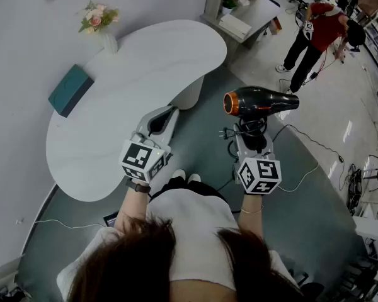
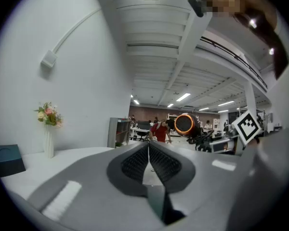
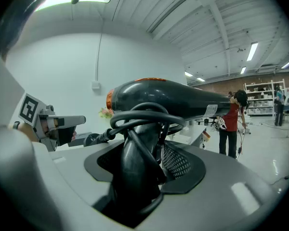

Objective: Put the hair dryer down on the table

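Right tool is clamped on the handle of the hair dryer, jaws spread wide around it. In the right gripper view the handle sits between the jaws, with the black cable looped in a coil on top of it and running down beside it. The dryer is in the air over the grey floor, off the right side of the table, not touching it. Its barrel is roughly level and the orange-ringed end faces the table side. Left tool has its jaws together with nothing between them; it points level and hangs at the table's near edge. In the left gripper view the dryer's orange ring shows off to the right, well apart from that tool. The table is white and curved, with a vase of flowers at the far end by the wall and a teal box near its left edge. A person in red stands far back on the right.
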The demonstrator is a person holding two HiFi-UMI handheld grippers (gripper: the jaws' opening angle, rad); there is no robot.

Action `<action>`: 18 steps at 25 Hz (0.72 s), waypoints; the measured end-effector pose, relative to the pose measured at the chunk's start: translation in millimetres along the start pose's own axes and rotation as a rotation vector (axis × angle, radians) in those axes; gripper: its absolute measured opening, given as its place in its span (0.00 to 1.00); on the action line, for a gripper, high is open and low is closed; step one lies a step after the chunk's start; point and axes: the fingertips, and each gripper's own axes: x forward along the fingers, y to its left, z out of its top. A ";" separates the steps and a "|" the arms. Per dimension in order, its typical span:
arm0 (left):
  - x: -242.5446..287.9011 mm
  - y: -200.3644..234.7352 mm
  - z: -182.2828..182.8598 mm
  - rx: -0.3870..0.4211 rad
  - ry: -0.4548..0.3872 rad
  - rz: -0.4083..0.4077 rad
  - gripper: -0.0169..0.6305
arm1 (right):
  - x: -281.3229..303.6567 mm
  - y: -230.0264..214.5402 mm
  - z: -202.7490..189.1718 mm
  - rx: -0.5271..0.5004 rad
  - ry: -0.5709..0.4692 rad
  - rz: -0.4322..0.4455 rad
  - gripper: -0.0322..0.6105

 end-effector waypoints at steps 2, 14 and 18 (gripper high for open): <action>1.4 -5.7 0.0 0.008 -0.003 0.007 0.12 | -7.5 -8.9 0.7 -0.001 -0.013 -0.004 0.41; 21.2 15.7 -14.5 0.004 0.025 0.064 0.12 | 4.7 -42.4 -6.6 0.035 -0.005 -0.014 0.41; 53.7 40.6 -23.6 -0.026 0.040 0.063 0.12 | 42.0 -57.6 -3.4 0.035 0.023 -0.027 0.41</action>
